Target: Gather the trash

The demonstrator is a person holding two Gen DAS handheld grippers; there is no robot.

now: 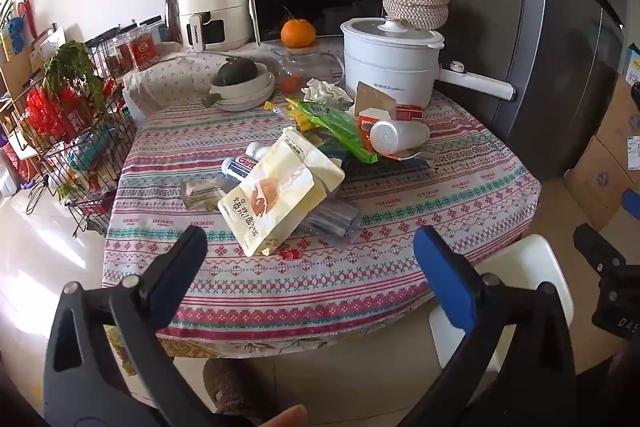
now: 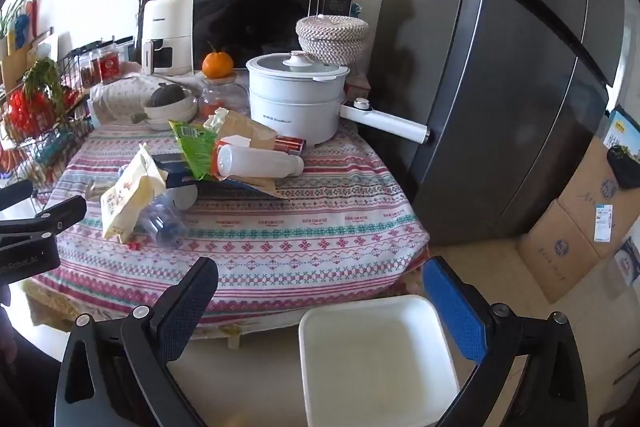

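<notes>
Wrappers [image 1: 276, 195] heaped mid-table [image 1: 460, 211] could slide off its near edge if either empty, wide-spread gripper, left [image 1: 310, 251] or right [image 2: 320, 285], nudges them.

The tablecloth [image 1: 400, 211] ahead of the gripper repeats "HANDMADE"; the air fryer [image 1: 208, 11] beyond reads "CHANGHONG".

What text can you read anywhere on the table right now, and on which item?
"CHANGHONG": cream air fryer, on its top and its handle.
"Gam...", cut off: blue-and-white tube.
"HANDMADE": repeated along the striped patterned tablecloth.
"Royalstar", faint and uncertain: white electric pot.
Chinese characters on the yellow snack pouch: too blurred to read.
Red jar labels: unreadable.
</notes>
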